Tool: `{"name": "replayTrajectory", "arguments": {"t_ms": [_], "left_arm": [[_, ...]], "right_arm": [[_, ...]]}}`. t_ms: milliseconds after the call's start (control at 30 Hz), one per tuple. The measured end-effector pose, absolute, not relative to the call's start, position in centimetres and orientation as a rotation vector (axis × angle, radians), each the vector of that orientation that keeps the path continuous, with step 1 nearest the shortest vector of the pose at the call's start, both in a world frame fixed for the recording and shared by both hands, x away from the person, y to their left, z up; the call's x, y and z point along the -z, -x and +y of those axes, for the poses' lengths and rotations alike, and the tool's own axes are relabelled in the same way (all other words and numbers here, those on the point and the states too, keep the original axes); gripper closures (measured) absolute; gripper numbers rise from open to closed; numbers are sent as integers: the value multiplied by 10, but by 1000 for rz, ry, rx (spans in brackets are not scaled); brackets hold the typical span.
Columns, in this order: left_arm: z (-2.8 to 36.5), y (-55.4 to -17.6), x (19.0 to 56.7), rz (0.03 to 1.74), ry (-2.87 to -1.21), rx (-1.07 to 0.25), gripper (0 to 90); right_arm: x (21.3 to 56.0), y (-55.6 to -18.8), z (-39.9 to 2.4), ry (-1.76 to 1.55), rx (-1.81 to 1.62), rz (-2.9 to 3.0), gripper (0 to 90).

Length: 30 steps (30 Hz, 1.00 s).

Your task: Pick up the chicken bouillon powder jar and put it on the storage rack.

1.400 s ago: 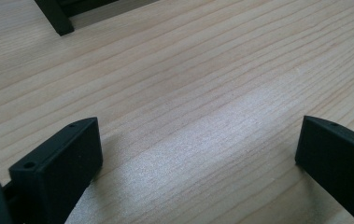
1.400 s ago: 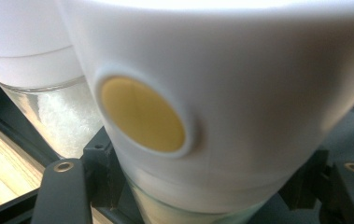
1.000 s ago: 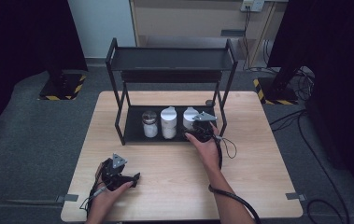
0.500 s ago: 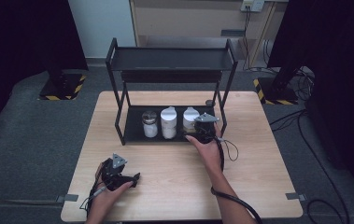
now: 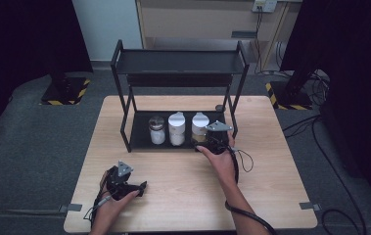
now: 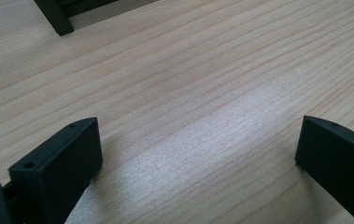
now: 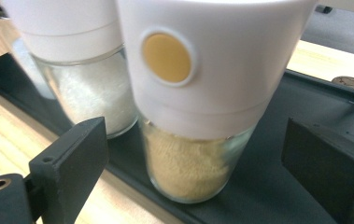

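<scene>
A black two-level rack (image 5: 180,62) stands at the back of the wooden table (image 5: 271,161). Three jars stand in a row on its bottom shelf (image 5: 139,133): a metal-lidded one (image 5: 156,130), a white-capped one (image 5: 176,128) and a white-capped one on the right (image 5: 200,123). Up close, the right jar (image 7: 188,172) holds tan powder and has a yellow dot on its cap. Its neighbour (image 7: 95,100) holds white grains. My right gripper (image 5: 206,139) (image 7: 195,140) is open; its jaws have just been opening and stand on either side of the tan jar without touching it. My left gripper (image 5: 141,187) (image 6: 198,135) lies open on the table at the front left, with bare wood between its jaws.
A small dark round object (image 5: 219,107) (image 7: 350,83) lies on the table just behind the rack's right post. The rack's upper shelf overhangs the jars. A rack foot (image 6: 55,18) shows far ahead of the left gripper. Cables trail from both grippers.
The right gripper has crept slightly toward the person's side at the rightmost jar. The left gripper and the jars have stayed put.
</scene>
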<state>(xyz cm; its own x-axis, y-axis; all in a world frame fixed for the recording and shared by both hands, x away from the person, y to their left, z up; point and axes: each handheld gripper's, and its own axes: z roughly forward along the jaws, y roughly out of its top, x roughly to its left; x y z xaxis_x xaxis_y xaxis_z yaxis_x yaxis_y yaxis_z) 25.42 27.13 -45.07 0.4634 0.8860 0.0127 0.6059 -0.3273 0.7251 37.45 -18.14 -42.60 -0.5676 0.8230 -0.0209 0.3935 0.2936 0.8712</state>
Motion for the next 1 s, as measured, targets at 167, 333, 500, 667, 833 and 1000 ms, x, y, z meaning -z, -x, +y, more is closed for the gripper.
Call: {"name": "replayTrajectory", "arguments": {"t_ms": [167, 333, 500, 667, 833, 1000], "left_arm": [[271, -254, 451, 1236, -2055, -547, 0], [271, -254, 451, 1236, -2055, -547, 0], [271, -254, 451, 1236, -2055, -546, 0], [271, -254, 451, 1236, -2055, -547, 0], [271, -254, 451, 1235, -2055, -547, 0], [271, -254, 451, 1237, -2051, -547, 0]], "right_arm": [[424, -366, -184, -1059, -1198, 2105, 80], [424, -355, -190, -1044, -1208, 2110, 77], [425, -340, -199, -1021, -1234, 2116, 75], [426, -328, -209, -1007, -1260, 2127, 70], [427, -314, -217, -973, -1275, 2144, 70], [429, -304, -229, -955, -1281, 2167, 67]]}}
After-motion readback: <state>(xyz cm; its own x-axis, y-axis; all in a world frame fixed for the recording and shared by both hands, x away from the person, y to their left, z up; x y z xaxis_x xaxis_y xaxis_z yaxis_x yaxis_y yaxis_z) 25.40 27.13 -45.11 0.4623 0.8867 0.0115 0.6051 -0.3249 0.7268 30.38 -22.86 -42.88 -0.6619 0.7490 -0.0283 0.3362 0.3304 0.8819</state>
